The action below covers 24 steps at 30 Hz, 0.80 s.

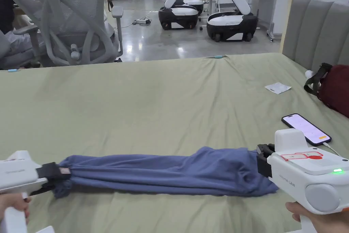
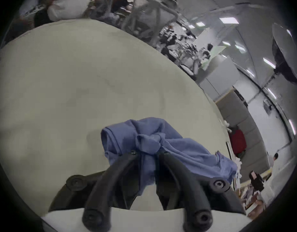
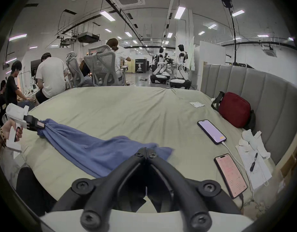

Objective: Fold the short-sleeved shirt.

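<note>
Left claw [image 1: 63, 173], right claw [image 1: 261, 162], shirt [image 1: 163, 170] stretched left-right

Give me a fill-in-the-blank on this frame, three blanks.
1. The bunched shirt stretched between the two grippers is ___ in colour.
2. The left gripper is shut on the ___.
3. The lit phone lies on the bed's ___ sheet.

Missing: blue; shirt; green

text: none legible; right tool [image 1: 264, 162] casing lettering blurred
</note>
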Available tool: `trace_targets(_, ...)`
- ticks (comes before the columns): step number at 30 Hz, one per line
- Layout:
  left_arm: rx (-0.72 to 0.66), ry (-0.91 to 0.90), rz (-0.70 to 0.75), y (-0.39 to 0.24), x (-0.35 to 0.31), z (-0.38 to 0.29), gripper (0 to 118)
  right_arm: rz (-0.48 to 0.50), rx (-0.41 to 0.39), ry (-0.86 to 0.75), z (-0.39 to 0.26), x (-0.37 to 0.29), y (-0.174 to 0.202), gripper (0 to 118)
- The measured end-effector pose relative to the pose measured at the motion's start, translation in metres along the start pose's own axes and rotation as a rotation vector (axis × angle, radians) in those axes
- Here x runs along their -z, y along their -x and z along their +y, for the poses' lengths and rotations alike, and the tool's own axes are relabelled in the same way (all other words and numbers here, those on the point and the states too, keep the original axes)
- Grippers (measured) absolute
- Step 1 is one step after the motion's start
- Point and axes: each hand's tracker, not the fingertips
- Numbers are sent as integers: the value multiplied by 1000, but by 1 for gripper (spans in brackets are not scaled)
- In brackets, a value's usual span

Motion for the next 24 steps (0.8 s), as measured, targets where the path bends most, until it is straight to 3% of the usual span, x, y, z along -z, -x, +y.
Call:
trace_targets(4,35,-34,89,25,-20,10,15,4,-5,-1,1,3,2,0)
trace_targets(6,43,-36,56,19,-25,7,15,10,-7,0,2,5,4,0)
trace_targets(12,135,-44,-190,-56,-36,-17,15,27,-20,-4,6,9,13,0)
trace_targets(16,214,53,-333,-121,-2,-46,15,33,-18,-7,7,9,16,0)
trace_targets(20,314,147,-236,-154,59,-70,15,31,-16,-7,5,3,11,0)
trace_targets(22,278,198,-167,-146,91,-73,16,19,-12,-8,3,-3,5,0)
trace_targets(24,252,206,-197,-139,100,-74,20,8,-11,-6,1,-5,-2,0)
